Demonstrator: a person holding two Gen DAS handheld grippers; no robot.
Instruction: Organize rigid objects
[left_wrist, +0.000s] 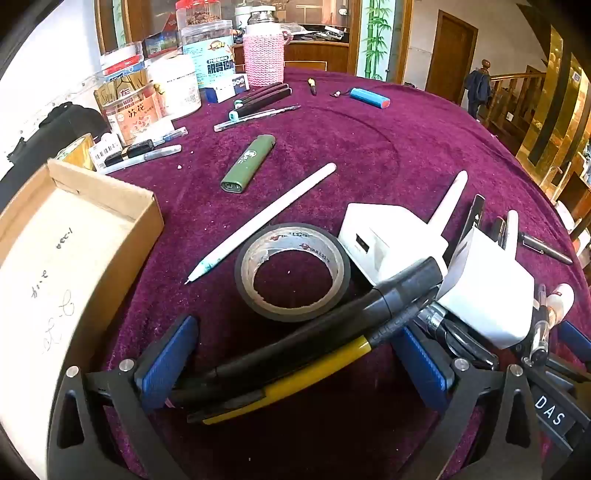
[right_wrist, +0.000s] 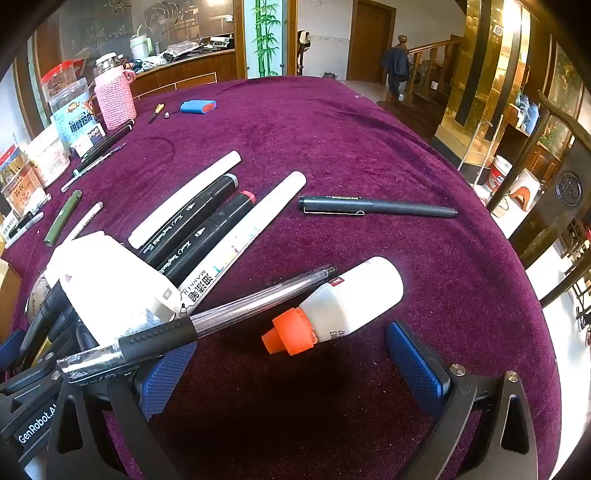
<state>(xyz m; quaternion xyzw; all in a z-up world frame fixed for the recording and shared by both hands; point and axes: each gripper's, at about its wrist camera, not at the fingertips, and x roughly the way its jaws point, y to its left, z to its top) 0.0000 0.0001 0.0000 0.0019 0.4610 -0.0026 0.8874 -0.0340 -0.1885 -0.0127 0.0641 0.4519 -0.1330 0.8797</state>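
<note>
Left gripper (left_wrist: 295, 365): fingers spread wide, holding nothing; a black pen (left_wrist: 325, 332) and a yellow pen (left_wrist: 295, 384) lie crosswise between them on the tabletop (left_wrist: 369, 147).
Right gripper (right_wrist: 291, 365): fingers spread, empty; glue bottle (right_wrist: 343, 306) just ahead, orange cap toward the camera.
Box (left_wrist: 107, 195): open cardboard, at the left, well apart from the pile.
Advice: likely close on one pen only, at mid-barrel, since two stacked barrels may slip; lift clear of the chargers (left_wrist: 391, 243) before swinging boxward.
</note>
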